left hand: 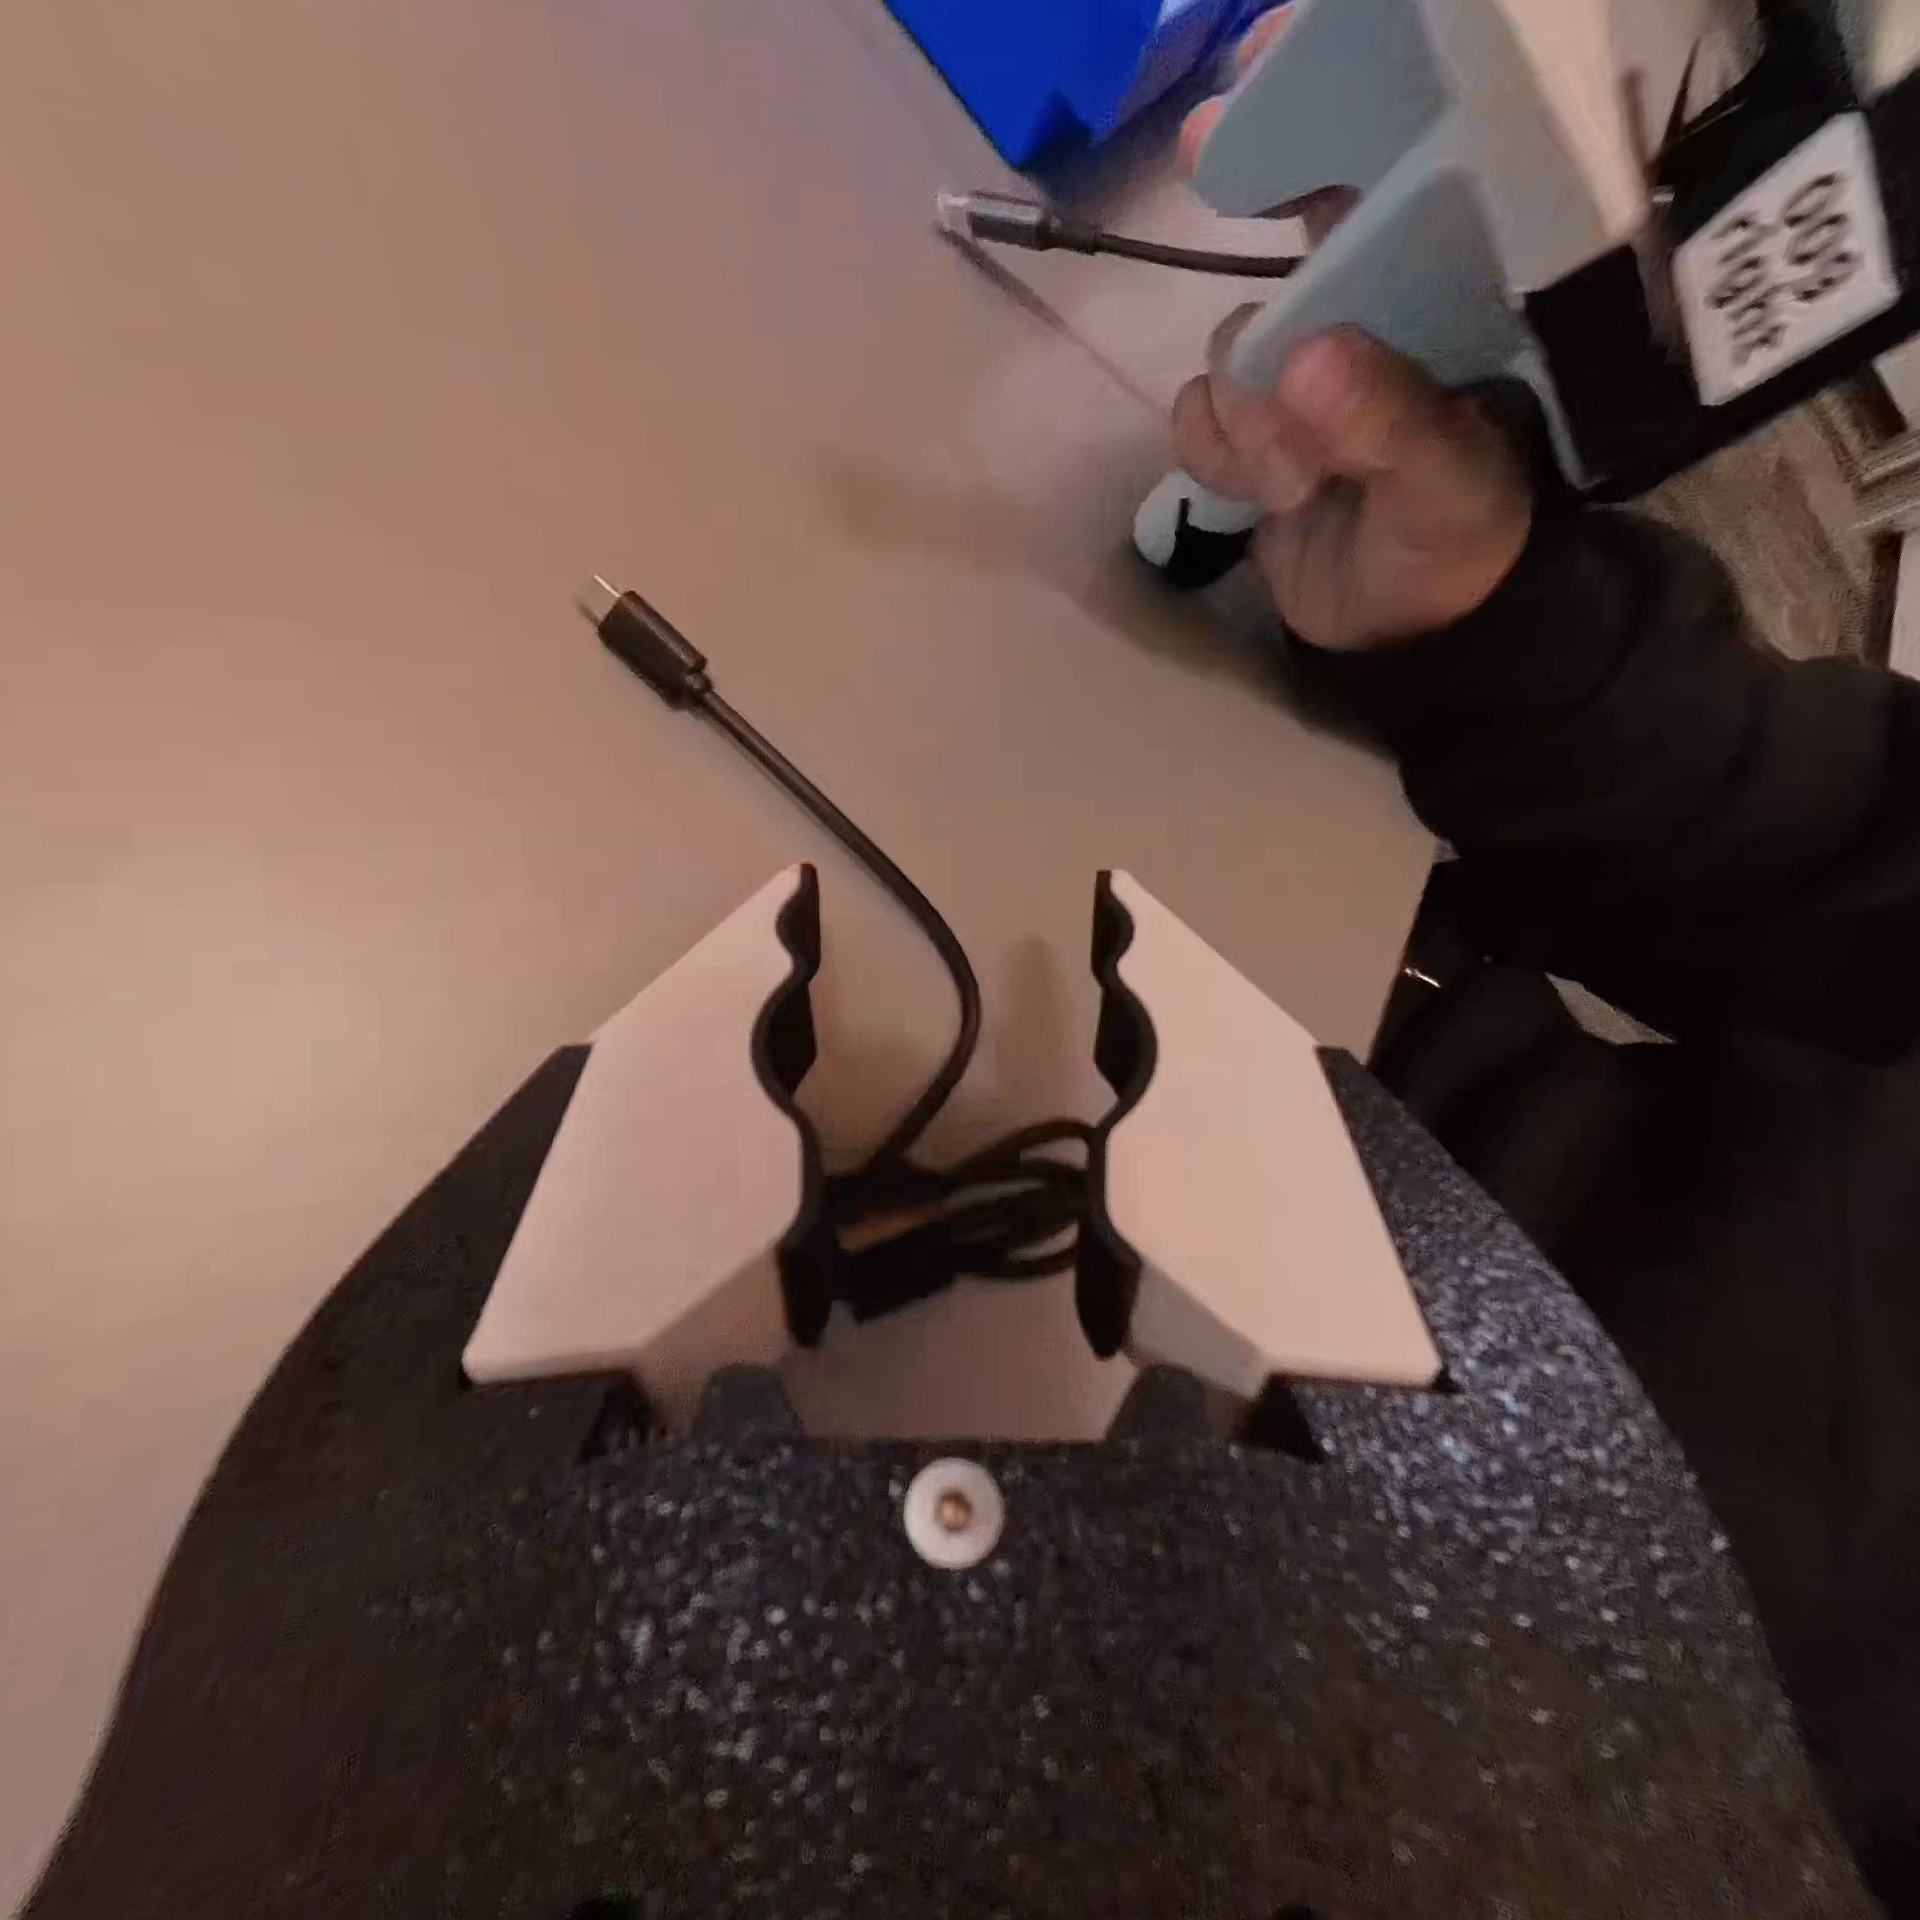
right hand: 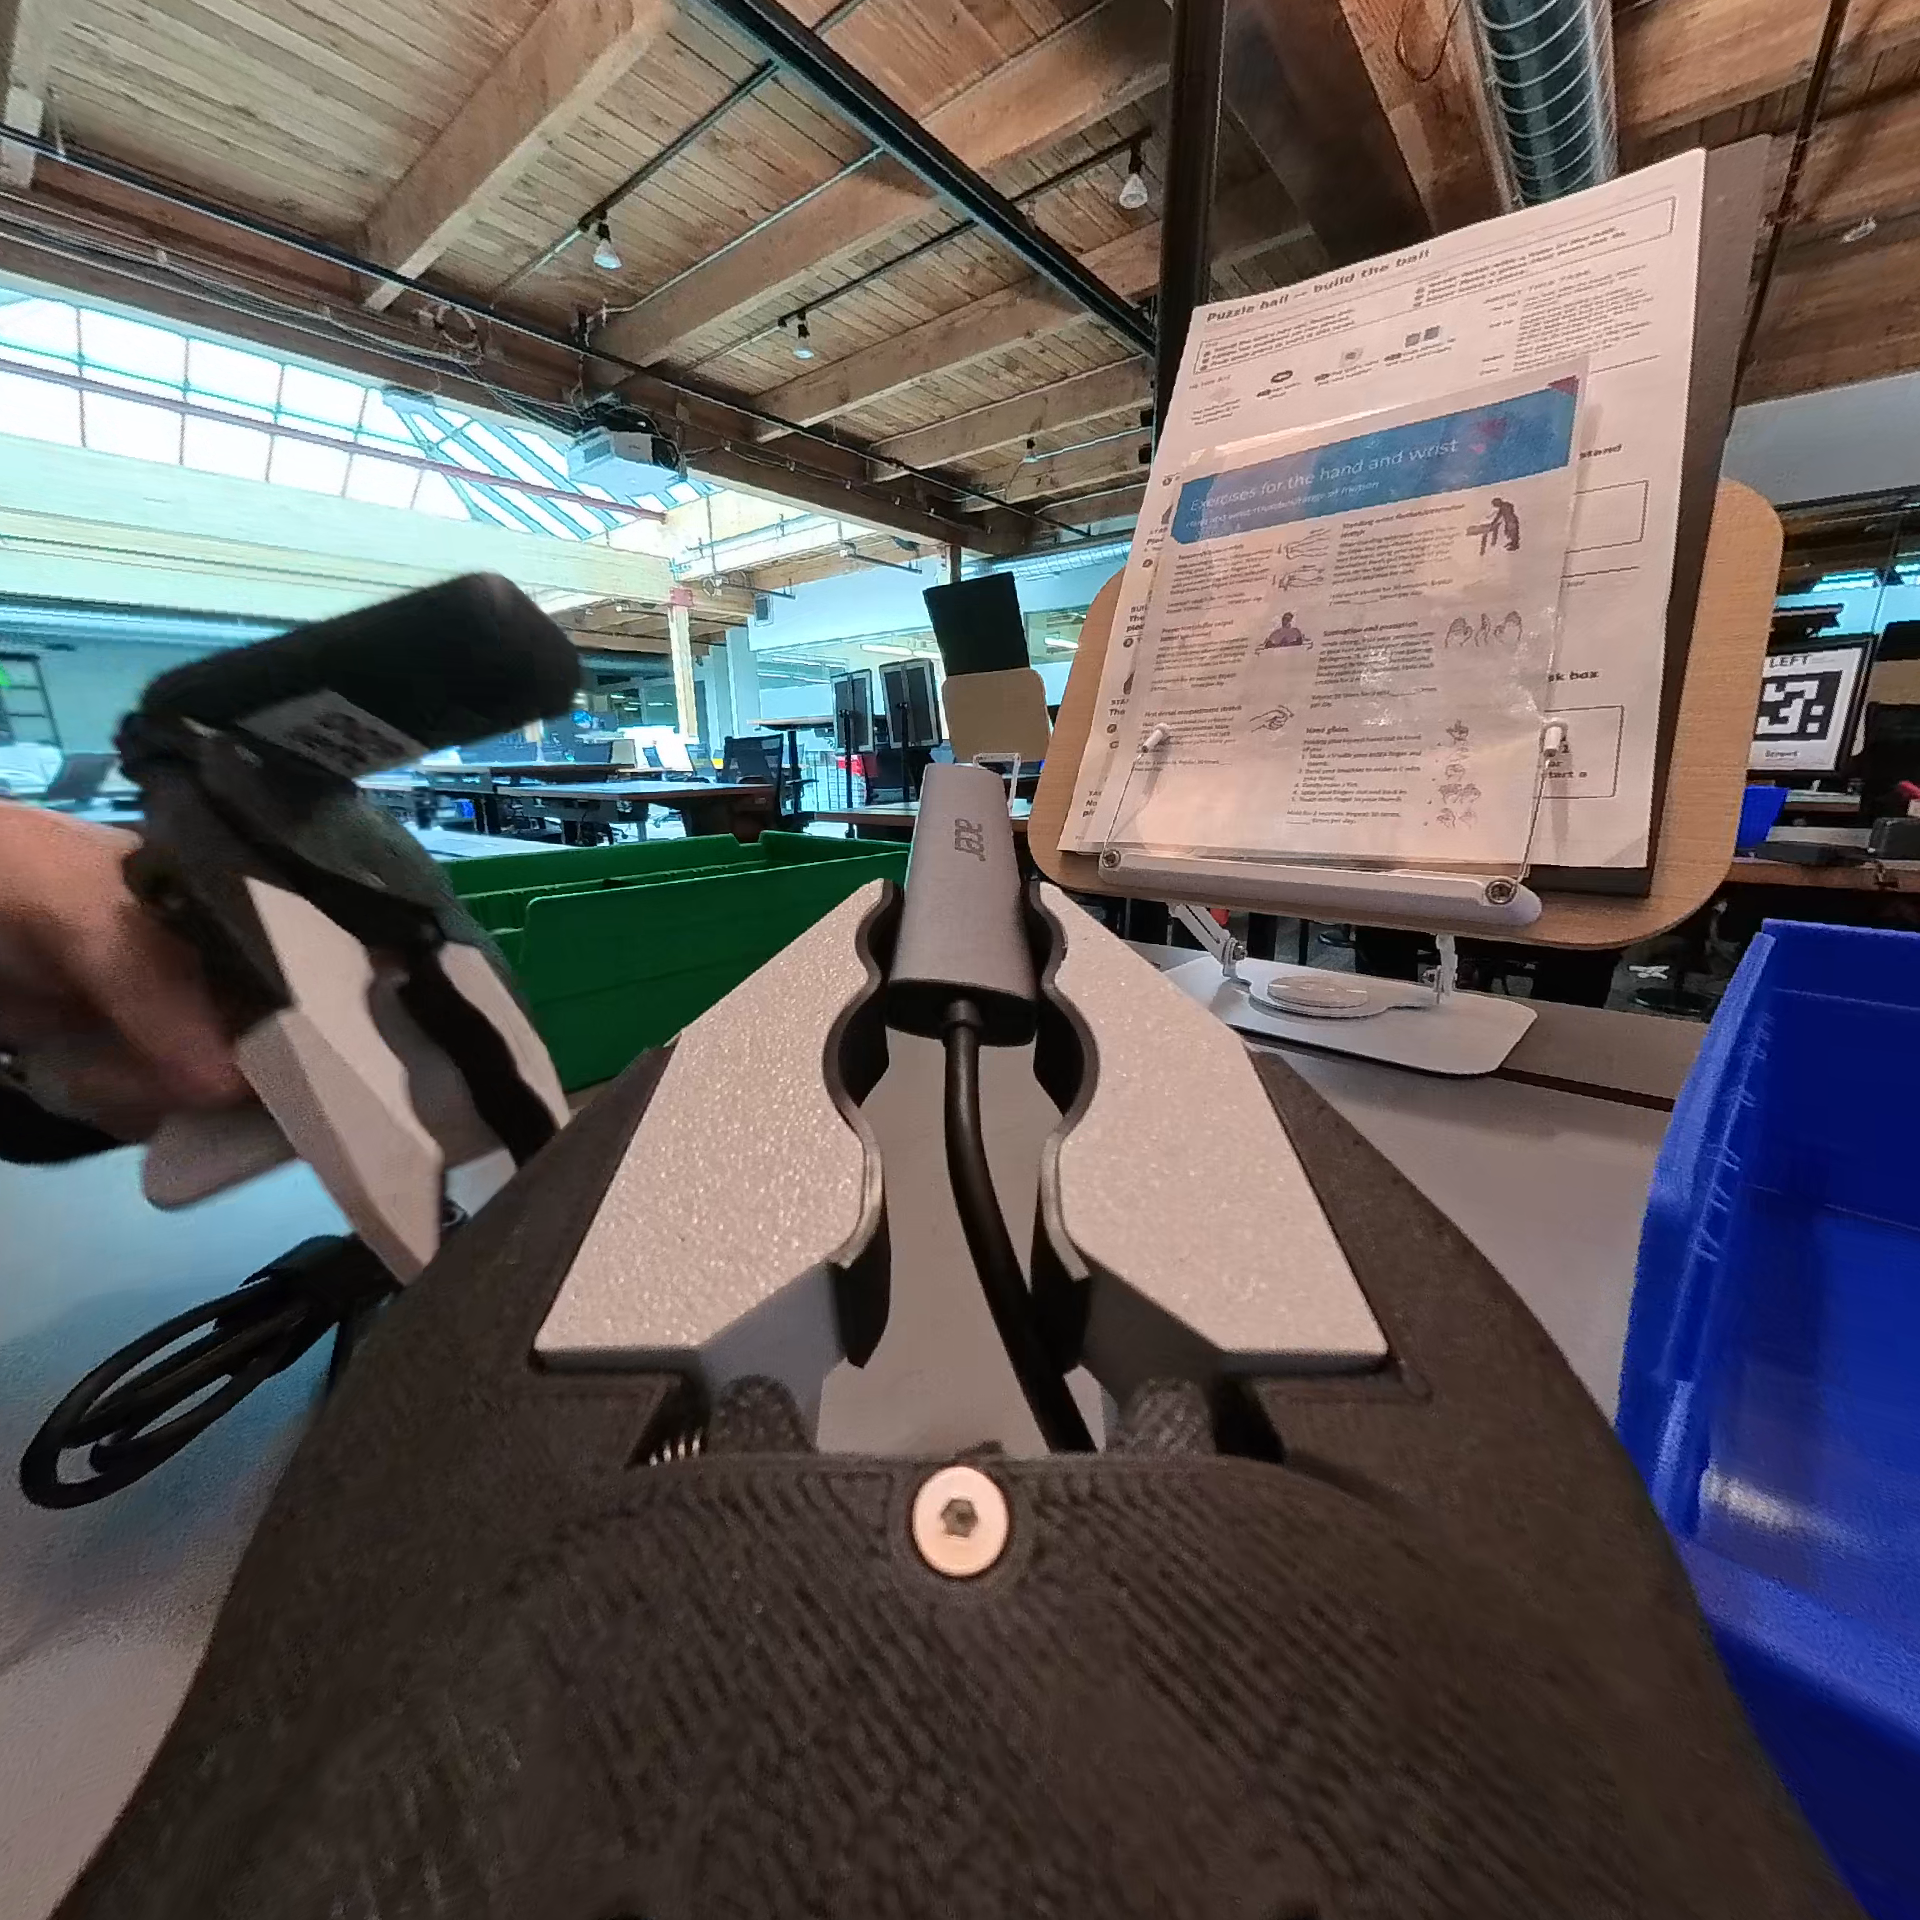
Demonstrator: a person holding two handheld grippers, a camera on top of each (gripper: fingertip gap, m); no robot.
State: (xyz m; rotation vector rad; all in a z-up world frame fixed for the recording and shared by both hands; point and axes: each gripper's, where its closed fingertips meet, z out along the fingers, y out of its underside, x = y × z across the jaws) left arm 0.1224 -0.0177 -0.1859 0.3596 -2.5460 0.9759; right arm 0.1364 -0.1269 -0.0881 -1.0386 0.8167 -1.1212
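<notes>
My left gripper (left hand: 954, 883) is shut on a coiled black cable (left hand: 966, 1195), pinched between the pads near their base. The cable's free end with a small plug (left hand: 644, 639) lies out on the beige table (left hand: 312, 520). My right gripper (right hand: 961, 896) is shut on a grey adapter (right hand: 958, 847) that points up, with its black cord (right hand: 982, 1164) running back between the fingers. The right wrist view shows the left gripper (right hand: 416, 1039), blurred, at the left, the coil (right hand: 156, 1392) hanging under it. The left wrist view shows the right gripper (left hand: 1382, 208), held by a hand (left hand: 1351, 468).
A blue bin (right hand: 1787, 1247) stands close on the right and shows in the left wrist view (left hand: 1039, 62). A green bin (right hand: 665, 925) sits behind. A document stand with papers (right hand: 1382, 623) stands at the table's back. Another cable with a silver plug (left hand: 997, 213) lies near the blue bin. One gripper's finger ends stand about 15 centimeters off the other's.
</notes>
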